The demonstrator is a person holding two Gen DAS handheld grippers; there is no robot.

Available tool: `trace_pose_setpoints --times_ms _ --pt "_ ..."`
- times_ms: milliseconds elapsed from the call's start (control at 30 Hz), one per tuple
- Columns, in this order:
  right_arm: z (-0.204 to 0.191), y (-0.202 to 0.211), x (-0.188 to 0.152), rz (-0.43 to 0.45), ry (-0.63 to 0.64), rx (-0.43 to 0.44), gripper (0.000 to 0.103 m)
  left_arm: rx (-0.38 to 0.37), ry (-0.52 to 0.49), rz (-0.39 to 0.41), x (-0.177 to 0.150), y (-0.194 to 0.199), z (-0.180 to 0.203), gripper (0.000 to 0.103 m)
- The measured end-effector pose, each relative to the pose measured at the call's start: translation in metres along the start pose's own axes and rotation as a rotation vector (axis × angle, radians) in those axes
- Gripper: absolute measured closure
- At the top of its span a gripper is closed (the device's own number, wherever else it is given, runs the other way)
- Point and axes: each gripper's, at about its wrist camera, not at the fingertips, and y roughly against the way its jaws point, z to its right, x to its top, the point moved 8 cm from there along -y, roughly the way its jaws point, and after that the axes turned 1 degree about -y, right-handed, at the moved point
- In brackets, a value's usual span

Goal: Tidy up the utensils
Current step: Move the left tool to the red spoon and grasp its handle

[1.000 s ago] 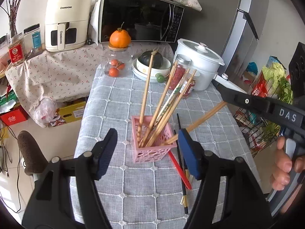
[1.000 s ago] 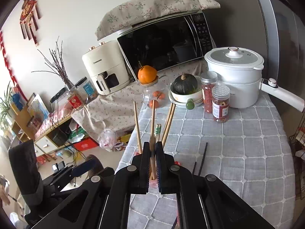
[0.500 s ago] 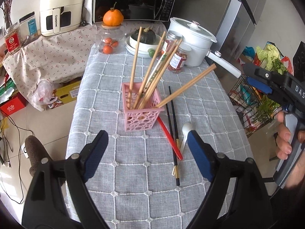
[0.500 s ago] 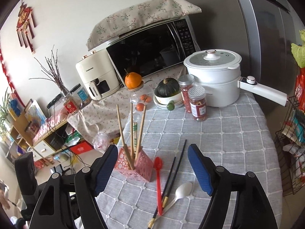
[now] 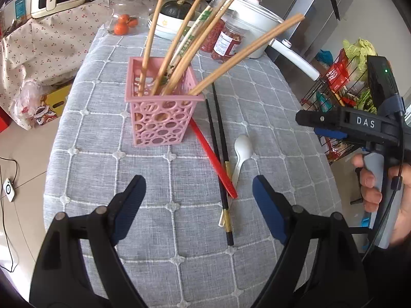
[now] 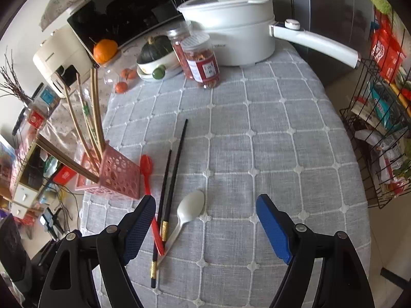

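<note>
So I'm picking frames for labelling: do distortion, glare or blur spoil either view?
Left wrist view: fisheye bends the wooden chopsticks in the pink holder into curves, corners go black, focus is sharp. Right wrist view: the same bending shows on the tablecloth grid, the microwave door carries reflections, and the white spoon casts only a soft shadow.

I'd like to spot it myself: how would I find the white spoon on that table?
Start at the pink perforated plastic basket holding wooden chopsticks on the grey checked tablecloth. Loose utensils lie beside it: a red plastic spoon and two black chopsticks. The white plastic spoon lies outermost, the only pale one.
</note>
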Motion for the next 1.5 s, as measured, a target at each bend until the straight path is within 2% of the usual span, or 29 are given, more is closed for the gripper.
trace_pose_setpoints --times_ms 67,200,333,433,467,600,867,1067,1167,1233,1300,1367,1500 --pt "0.002 -0.012 -0.006 -0.041 0.005 0.001 0.021 -0.010 -0.012 0.010 0.004 -0.012 0.007 0.023" --pt "0.011 -0.024 -0.012 -0.073 0.013 -0.014 0.021 -0.036 -0.031 0.008 0.009 -0.045 0.021 0.053" --pt "0.021 -0.030 -0.016 -0.099 0.013 -0.033 0.021 -0.024 -0.012 -0.001 0.011 -0.073 0.025 0.063" --pt "0.027 -0.031 -0.018 -0.105 0.013 -0.038 0.021 0.004 -0.037 -0.019 0.011 -0.087 0.031 0.073" --pt "0.029 -0.030 -0.018 -0.105 0.011 -0.039 0.021 0.002 -0.035 -0.033 0.009 -0.091 0.032 0.084" --pt "0.037 -0.030 -0.019 -0.112 0.001 -0.045 0.021 -0.032 -0.058 -0.060 0.005 -0.088 0.039 0.098" --pt "0.042 -0.031 -0.020 -0.121 -0.023 -0.046 0.021 -0.087 -0.124 -0.111 -0.025 -0.048 0.037 0.099" --pt "0.037 -0.031 -0.026 -0.132 0.010 -0.055 0.021 -0.042 -0.146 -0.129 -0.047 -0.014 0.009 0.100" --pt "0.035 -0.031 -0.029 -0.141 0.020 -0.056 0.021 -0.026 -0.133 -0.214 -0.065 -0.016 -0.008 0.099" --pt "0.034 -0.033 -0.030 -0.149 0.026 -0.057 0.021 -0.021 -0.122 -0.266 -0.077 -0.019 -0.015 0.092" --pt "0.031 -0.035 -0.031 -0.160 0.036 -0.061 0.021 -0.016 -0.118 -0.263 -0.078 -0.020 -0.017 0.063" --pt "0.029 -0.037 -0.032 -0.166 0.042 -0.063 0.021 -0.015 -0.130 -0.239 -0.068 -0.022 -0.014 0.057" --pt "0.024 -0.041 -0.036 -0.180 0.048 -0.060 0.021 0.029 -0.165 -0.173 -0.038 -0.035 -0.010 0.057"
